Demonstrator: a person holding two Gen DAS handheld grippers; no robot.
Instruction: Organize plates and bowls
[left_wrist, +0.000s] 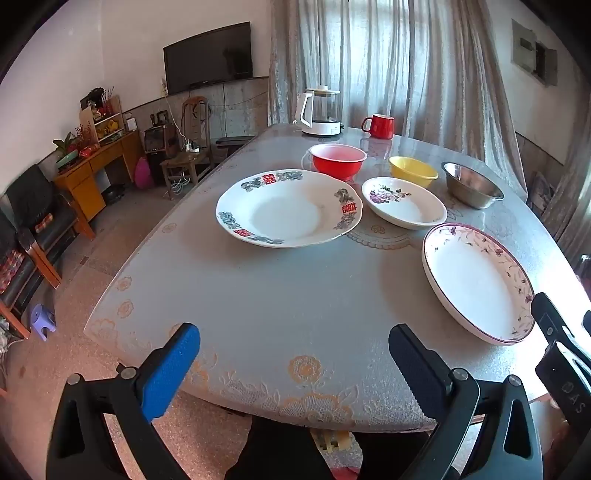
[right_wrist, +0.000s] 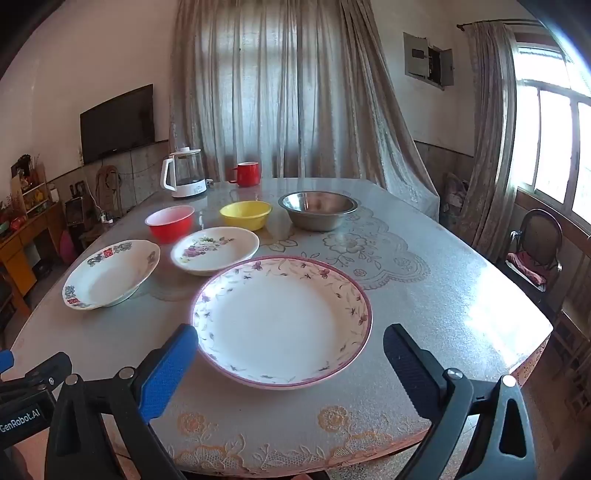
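Observation:
Three plates lie on the table (left_wrist: 258, 295): a large one with red-and-blue marks (left_wrist: 288, 208) (right_wrist: 110, 275), a small one with purple flowers (left_wrist: 404, 203) (right_wrist: 215, 250), and a pink-rimmed floral one (left_wrist: 476, 282) (right_wrist: 282, 319). Behind them stand a red bowl (left_wrist: 338, 161) (right_wrist: 170, 223), a yellow bowl (left_wrist: 413, 171) (right_wrist: 245, 215) and a steel bowl (left_wrist: 472, 185) (right_wrist: 317, 209). My left gripper (left_wrist: 293, 352) hangs open over the near table edge, empty. My right gripper (right_wrist: 290, 350) is open, its fingers flanking the near rim of the pink-rimmed plate without touching it.
A white electric kettle (left_wrist: 320, 110) (right_wrist: 184, 177) and a red mug (left_wrist: 378, 126) (right_wrist: 245, 173) stand at the table's far side. The table (right_wrist: 443, 314) has bare cloth to the right. Chairs, a wooden cabinet (left_wrist: 92, 173) and a small purple stool (left_wrist: 42, 321) stand on the floor at left.

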